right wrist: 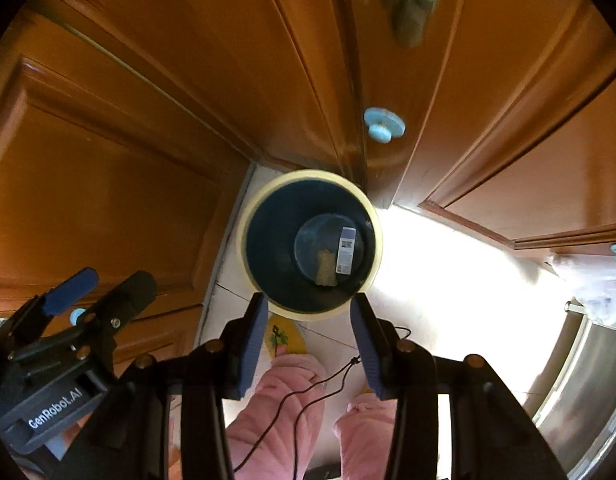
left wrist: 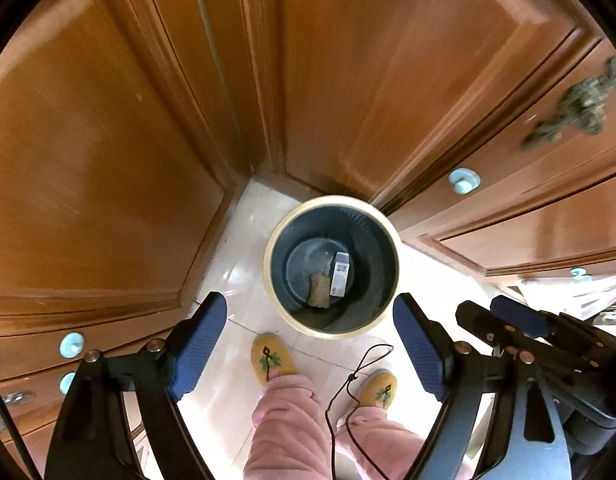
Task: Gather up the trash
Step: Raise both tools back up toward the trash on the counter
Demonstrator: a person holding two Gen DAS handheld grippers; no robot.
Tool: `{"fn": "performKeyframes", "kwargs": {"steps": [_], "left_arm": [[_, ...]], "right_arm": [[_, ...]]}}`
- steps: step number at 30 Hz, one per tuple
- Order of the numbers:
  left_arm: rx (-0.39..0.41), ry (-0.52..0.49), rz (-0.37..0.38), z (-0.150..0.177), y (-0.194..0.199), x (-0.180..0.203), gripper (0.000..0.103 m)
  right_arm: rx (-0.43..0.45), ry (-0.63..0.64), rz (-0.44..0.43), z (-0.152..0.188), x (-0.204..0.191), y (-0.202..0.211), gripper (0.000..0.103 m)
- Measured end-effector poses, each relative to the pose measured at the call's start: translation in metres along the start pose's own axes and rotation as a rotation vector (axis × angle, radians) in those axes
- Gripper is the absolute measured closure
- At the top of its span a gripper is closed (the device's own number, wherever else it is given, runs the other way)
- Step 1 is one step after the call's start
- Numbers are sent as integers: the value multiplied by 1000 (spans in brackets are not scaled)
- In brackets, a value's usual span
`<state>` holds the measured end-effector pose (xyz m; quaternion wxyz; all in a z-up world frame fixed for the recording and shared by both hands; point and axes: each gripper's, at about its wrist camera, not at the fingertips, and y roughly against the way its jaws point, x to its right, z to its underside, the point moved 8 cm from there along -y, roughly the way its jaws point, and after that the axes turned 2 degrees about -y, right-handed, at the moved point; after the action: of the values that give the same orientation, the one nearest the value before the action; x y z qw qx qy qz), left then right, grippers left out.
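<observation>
both cameras look steeply down along their own fingers toward the floor. the left wrist view looks from above the trash bin (left wrist: pixel 332 266), which sits near the middle of the picture, and it sees the right gripper (left wrist: pixel 504 320) at its right edge. the right wrist view looks down from beside it, with the trash bin (right wrist: pixel 310 242) also central and the left gripper (right wrist: pixel 99 286) at its left edge. both views share the bin, the wooden cabinet doors (left wrist: pixel 107 140) and the pink trouser legs (right wrist: pixel 283 400).
</observation>
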<state>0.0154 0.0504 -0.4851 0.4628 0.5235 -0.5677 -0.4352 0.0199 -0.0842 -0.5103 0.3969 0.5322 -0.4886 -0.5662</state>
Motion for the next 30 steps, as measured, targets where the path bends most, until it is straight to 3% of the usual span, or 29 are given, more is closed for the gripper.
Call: {"fn": "performKeyframes", "kwargs": {"steps": [10,19,30], "left_arm": [[95,-44,12,-26,125,8,16],[143,-89,7,-49,202,18,14],[268,-243,-1,-100,323,37,14]], "right_arm": [[113,39,8,-11,-30,120,60],[173,56,11,-23,-51,198,59],[304,7,29,-50,-75,303,59]]}}
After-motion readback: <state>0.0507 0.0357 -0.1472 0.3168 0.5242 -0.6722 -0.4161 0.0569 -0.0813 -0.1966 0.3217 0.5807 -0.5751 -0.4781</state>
